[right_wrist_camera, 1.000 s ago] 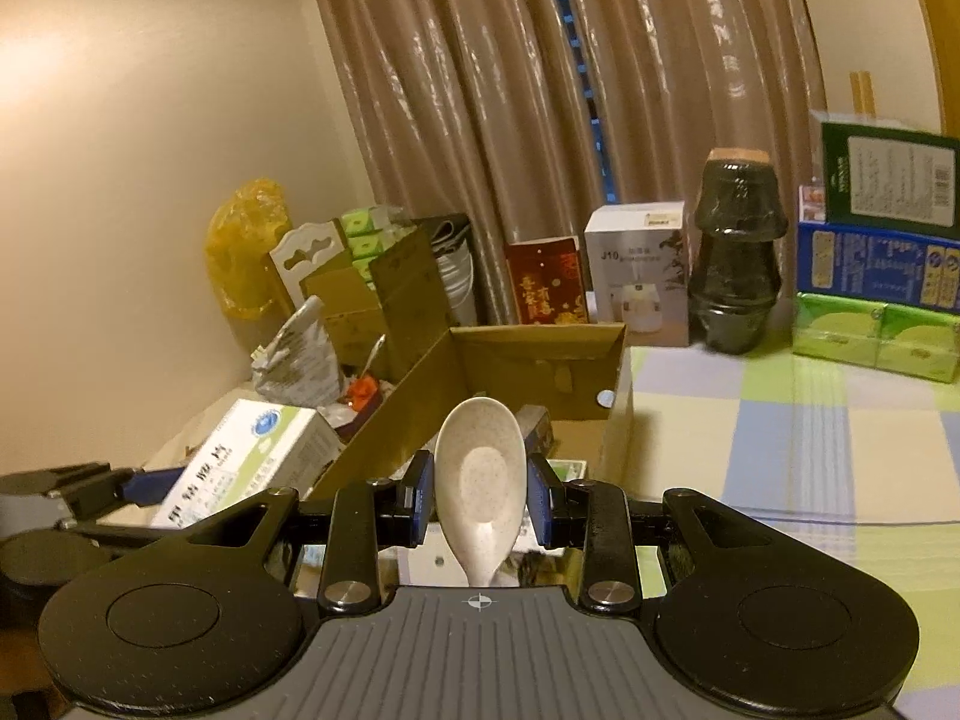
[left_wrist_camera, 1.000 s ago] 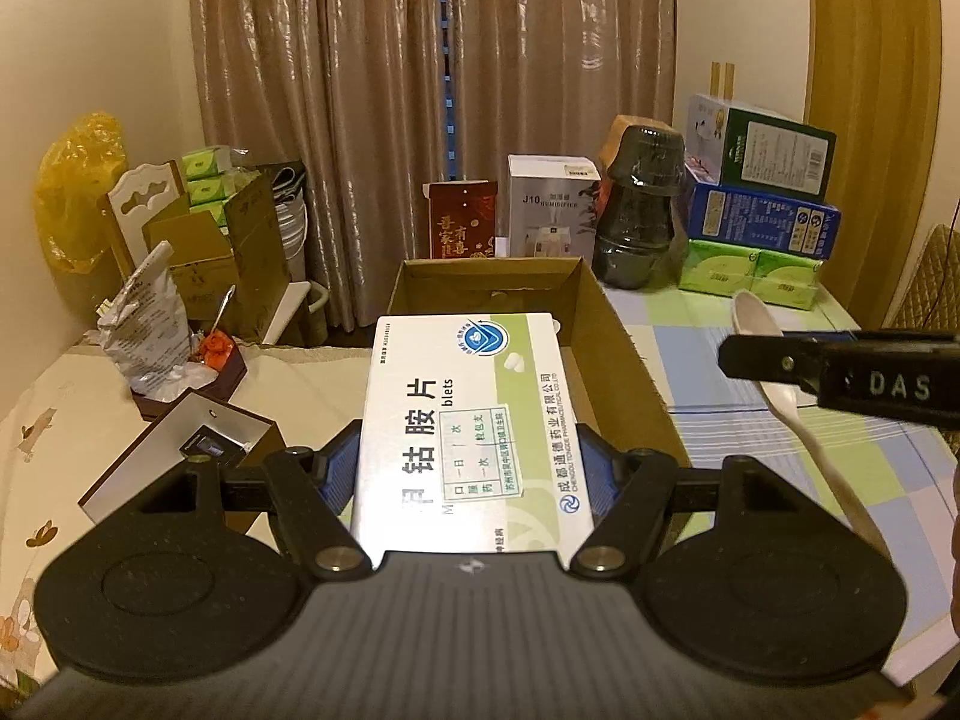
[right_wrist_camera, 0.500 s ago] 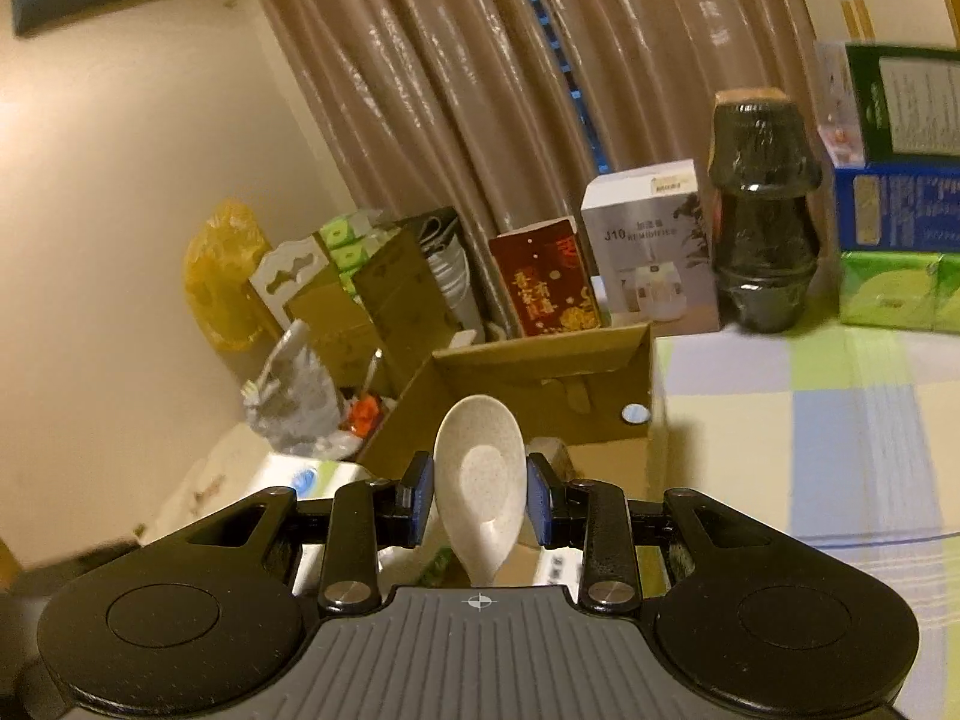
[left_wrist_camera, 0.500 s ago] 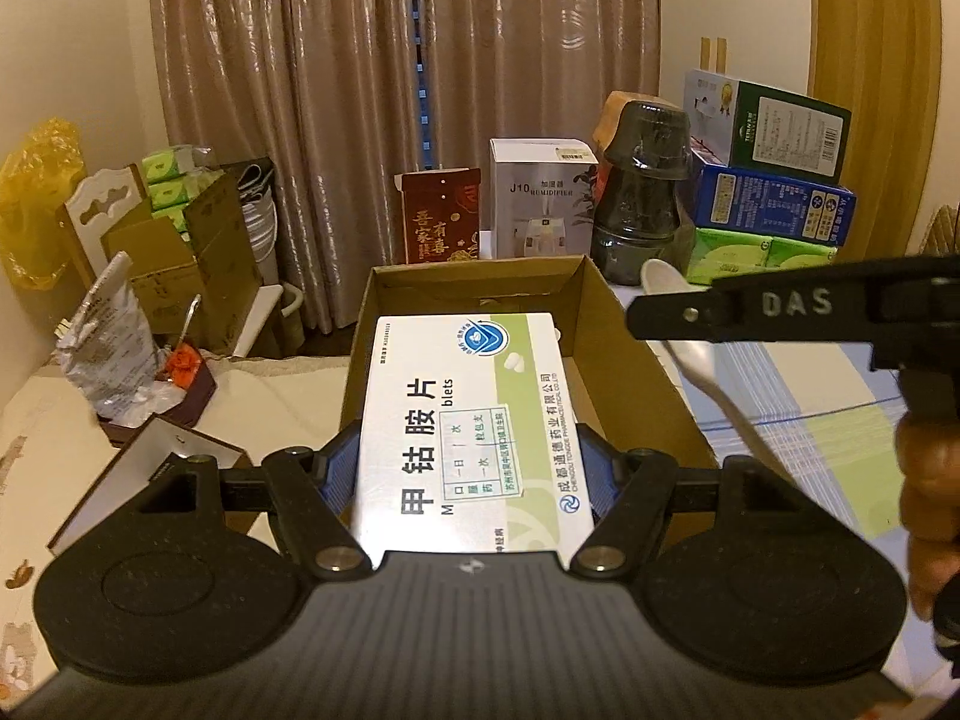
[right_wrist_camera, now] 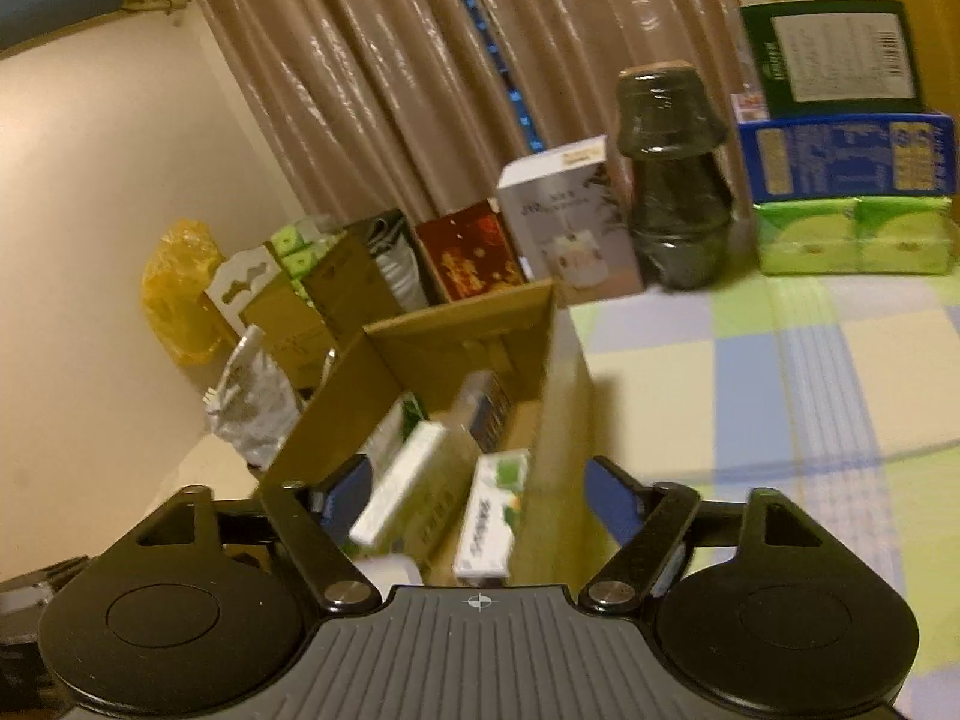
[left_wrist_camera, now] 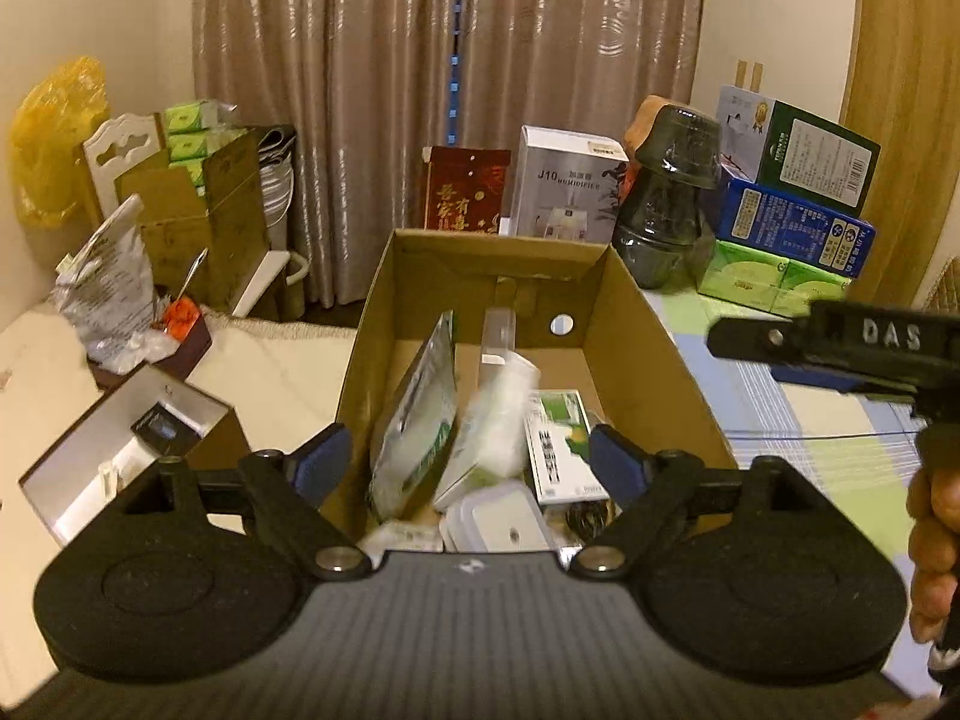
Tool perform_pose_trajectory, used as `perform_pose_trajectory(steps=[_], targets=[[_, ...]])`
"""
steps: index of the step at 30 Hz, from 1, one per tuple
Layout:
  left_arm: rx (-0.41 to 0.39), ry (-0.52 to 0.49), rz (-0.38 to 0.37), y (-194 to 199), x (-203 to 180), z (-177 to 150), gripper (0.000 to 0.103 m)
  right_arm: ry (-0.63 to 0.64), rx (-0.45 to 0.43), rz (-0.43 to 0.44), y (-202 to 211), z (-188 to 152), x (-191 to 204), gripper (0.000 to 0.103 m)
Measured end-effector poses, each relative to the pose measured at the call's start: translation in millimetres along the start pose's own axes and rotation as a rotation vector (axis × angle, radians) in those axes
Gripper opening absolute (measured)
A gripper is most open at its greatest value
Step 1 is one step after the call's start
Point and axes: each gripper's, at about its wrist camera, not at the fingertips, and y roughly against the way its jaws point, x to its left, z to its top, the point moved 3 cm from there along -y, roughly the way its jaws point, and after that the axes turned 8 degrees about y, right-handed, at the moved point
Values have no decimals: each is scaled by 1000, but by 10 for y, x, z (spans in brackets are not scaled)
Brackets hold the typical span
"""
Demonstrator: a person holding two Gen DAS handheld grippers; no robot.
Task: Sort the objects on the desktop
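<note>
An open cardboard carton (left_wrist_camera: pixel 654 348) sits right below both grippers and holds several packets and small boxes. My left gripper (left_wrist_camera: pixel 471 459) hangs over its near end. Its jaws are opening and nothing is between them. A blurred white and green medicine box (left_wrist_camera: pixel 480 438) lies tilted among the contents. My right gripper (right_wrist_camera: pixel 480 483) is over the carton (right_wrist_camera: pixel 456 330) too, jaws opening and empty. From this side the white box (right_wrist_camera: pixel 402 483) also shows blurred. The right gripper (left_wrist_camera: pixel 738 345) reaches in from the right in the left wrist view. I cannot pick out the spoon.
A dark jar (left_wrist_camera: pixel 666 216), a white humidifier box (left_wrist_camera: pixel 564 186), a red box (left_wrist_camera: pixel 465 189) and stacked blue and green boxes (left_wrist_camera: pixel 792 228) stand behind the carton on the checked tablecloth (right_wrist_camera: pixel 780 372). An open silver-lined box (left_wrist_camera: pixel 126 438) lies left. A person's hand (left_wrist_camera: pixel 933 534) shows at the right edge.
Both grippers sank closer over the carton and spread their jaws. The medicine box left the left gripper and dropped in. The spoon is gone from the right gripper.
</note>
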Motion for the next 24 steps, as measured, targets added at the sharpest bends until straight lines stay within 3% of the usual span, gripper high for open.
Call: perform_pose_trajectory(steps=[4, 9, 24], targets=[[24, 39, 15, 198, 12, -129, 92, 14, 34, -9, 231, -195, 76, 94], [26, 59, 52, 470, 7, -268, 102, 42, 73, -4, 497, -394, 215, 101], [14, 50, 144, 1211, -65, -521, 102, 119, 178, -41, 1001, -667, 559, 101]])
